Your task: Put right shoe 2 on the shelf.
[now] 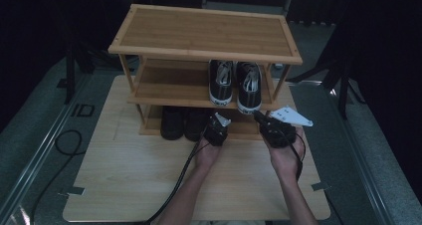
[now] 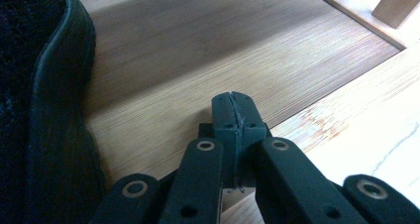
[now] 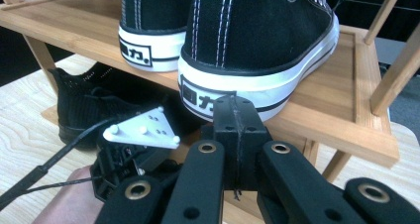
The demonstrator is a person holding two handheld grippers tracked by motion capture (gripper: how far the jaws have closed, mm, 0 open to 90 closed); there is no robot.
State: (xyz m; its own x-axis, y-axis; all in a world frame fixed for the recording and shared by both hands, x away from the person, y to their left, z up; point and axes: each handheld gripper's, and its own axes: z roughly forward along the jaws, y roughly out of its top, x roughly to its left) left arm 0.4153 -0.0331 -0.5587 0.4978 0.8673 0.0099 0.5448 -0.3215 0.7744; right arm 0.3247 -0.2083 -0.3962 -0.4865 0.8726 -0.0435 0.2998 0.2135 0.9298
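- Both pairs of fingers are pressed together with nothing between them: your left gripper (image 1: 217,121) has its closed tips (image 2: 233,116) low over the bare bottom shelf (image 2: 208,50); your right gripper (image 1: 262,119) has its closed tips (image 3: 236,117) just short of the heel of the right black-and-white sneaker (image 3: 260,45).
- That sneaker and its mate (image 1: 221,81) stand on the middle shelf (image 1: 164,88) of the bamboo rack (image 1: 204,33), straight ahead of the right fingertips and slightly above them. The black shoes (image 1: 181,123) sit on the bottom shelf, just to the left of your left fingertips.
- Risk: with fingers closed, pushing forward would likely shove the sneaker deeper or knock it against the rack's post instead of gripping it. Open before you advance.
- Risk: your left tips are close to the shelf edge; dipping further could scrape the wood.
- Pose: both forearms reach forward side by side, wrists roughly level, grippers aimed into the rack, left lower than right.
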